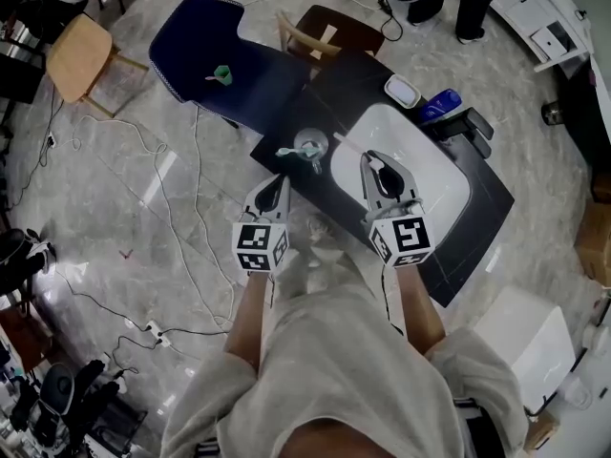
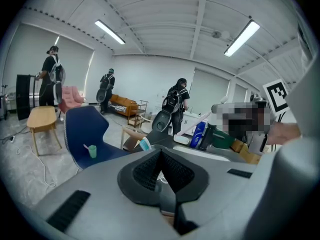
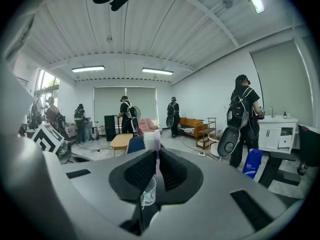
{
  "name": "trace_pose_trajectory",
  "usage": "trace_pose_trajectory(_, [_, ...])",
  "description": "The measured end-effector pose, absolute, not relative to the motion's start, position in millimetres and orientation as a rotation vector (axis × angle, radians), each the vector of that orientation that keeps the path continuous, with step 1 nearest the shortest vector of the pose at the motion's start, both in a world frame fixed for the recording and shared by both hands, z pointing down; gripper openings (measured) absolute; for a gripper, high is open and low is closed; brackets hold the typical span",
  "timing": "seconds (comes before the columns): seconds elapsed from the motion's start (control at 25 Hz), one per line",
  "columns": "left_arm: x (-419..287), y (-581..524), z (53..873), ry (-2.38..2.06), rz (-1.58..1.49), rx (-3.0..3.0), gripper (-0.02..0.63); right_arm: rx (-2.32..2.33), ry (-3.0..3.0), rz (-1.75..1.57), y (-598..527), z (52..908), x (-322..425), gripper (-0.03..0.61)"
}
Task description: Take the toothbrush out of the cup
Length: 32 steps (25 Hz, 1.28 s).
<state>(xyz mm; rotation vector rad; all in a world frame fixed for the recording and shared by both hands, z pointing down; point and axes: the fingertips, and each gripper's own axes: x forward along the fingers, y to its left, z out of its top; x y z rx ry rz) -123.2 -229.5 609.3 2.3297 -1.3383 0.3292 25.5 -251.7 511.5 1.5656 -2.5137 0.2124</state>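
Note:
A clear cup stands on the dark table, just left of the white basin. A teal-headed toothbrush leans out of the cup to the left; its head shows past my left gripper's tips. My left gripper is shut and empty, just short of the cup. My right gripper is shut on a thin white toothbrush. That brush's pale head points toward the cup, outside it.
On the table's far side are a white dish, a blue bottle and a black holder. A blue chair carries a small green cup. A wooden chair and cables lie around.

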Motion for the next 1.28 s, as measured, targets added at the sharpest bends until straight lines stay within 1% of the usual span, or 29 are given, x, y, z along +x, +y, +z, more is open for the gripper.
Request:
trace_pose_trajectory(0.32, [-105, -235, 612, -1.283, 0.343, 2.364, 0.025, 1.616, -2.474, 0.233, -250, 516, 44, 0.034])
trace_pose_trajectory(0.64, [-100, -233, 618, -1.245, 0.326, 2.381, 0.026, 1.606, -2.476, 0.239, -250, 520, 42, 0.034])
trace_pose_trajectory(0.68, [-100, -232, 619, -1.240, 0.324, 2.379, 0.036, 1.605, -2.476, 0.240, -250, 520, 42, 0.034])
trace_pose_trajectory(0.76, [-100, -232, 623, -1.230, 0.323, 2.377, 0.132, 1.603, -2.476, 0.241, -251, 520, 42, 0.034])
trace_pose_trajectory(0.8, [-100, -232, 625, -1.226, 0.327, 2.379, 0.137, 1.602, -2.476, 0.240, -251, 520, 42, 0.034])
trace_pose_trajectory(0.88, [-101, -233, 629, -1.231, 0.341, 2.379, 0.177, 1.601, -2.475, 0.237, -252, 519, 41, 0.034])
trace_pose_trajectory(1.28, [-100, -250, 658, -1.236, 0.369, 2.331, 0.181, 1.596, -2.454, 0.232, -256, 522, 44, 0.034])
